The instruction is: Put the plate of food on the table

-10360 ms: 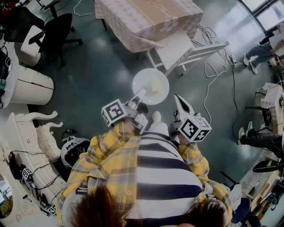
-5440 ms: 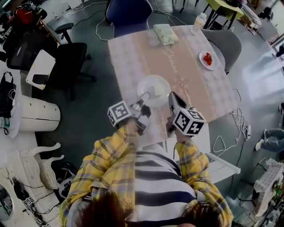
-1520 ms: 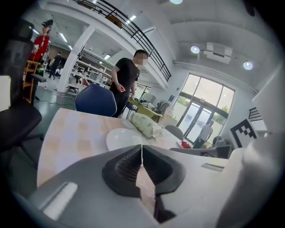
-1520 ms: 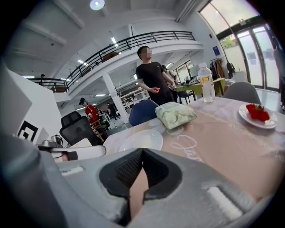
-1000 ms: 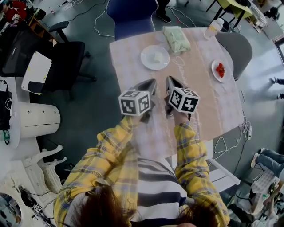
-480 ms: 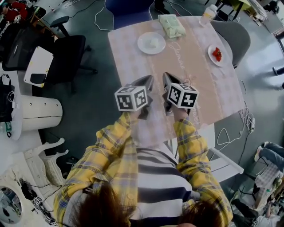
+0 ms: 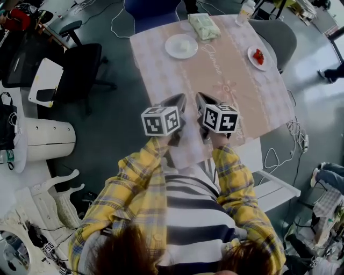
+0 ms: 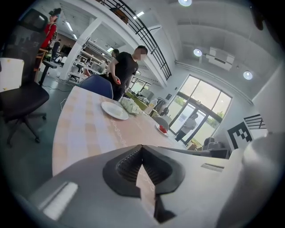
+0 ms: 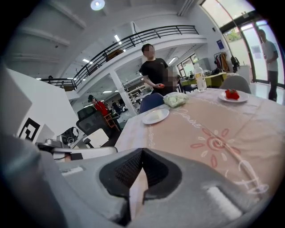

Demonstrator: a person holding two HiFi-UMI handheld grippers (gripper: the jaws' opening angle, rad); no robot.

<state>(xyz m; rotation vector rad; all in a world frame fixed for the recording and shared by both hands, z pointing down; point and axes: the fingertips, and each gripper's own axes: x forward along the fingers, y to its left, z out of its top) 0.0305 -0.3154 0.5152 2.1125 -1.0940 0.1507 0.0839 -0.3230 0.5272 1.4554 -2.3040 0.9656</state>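
A white plate (image 7: 181, 46) with a pale piece of food rests on the pink-clothed table (image 7: 215, 80), toward its far left part. It also shows in the left gripper view as the plate (image 8: 114, 110) and in the right gripper view as the plate (image 9: 155, 116). Both grippers hover side by side over the table's near edge, well short of the plate. My left gripper (image 7: 179, 100) is shut with nothing in it, its jaw tips (image 8: 142, 149) meeting. Beside it my right gripper (image 7: 200, 98) is likewise shut and empty, jaw tips (image 9: 142, 153) closed.
A small plate of red food (image 7: 258, 57) sits at the table's right edge, with a green packet (image 7: 203, 26) and a bottle (image 7: 245, 9) at its far side. A blue chair (image 7: 150, 11), a black chair (image 7: 80, 64) and a grey chair (image 7: 277, 32) surround the table. A person (image 8: 124, 71) stands beyond it.
Both grippers have drawn back toward the table's near edge, so the plate lies farther ahead of them. The plate stays put on the cloth. Both jaws remain shut.
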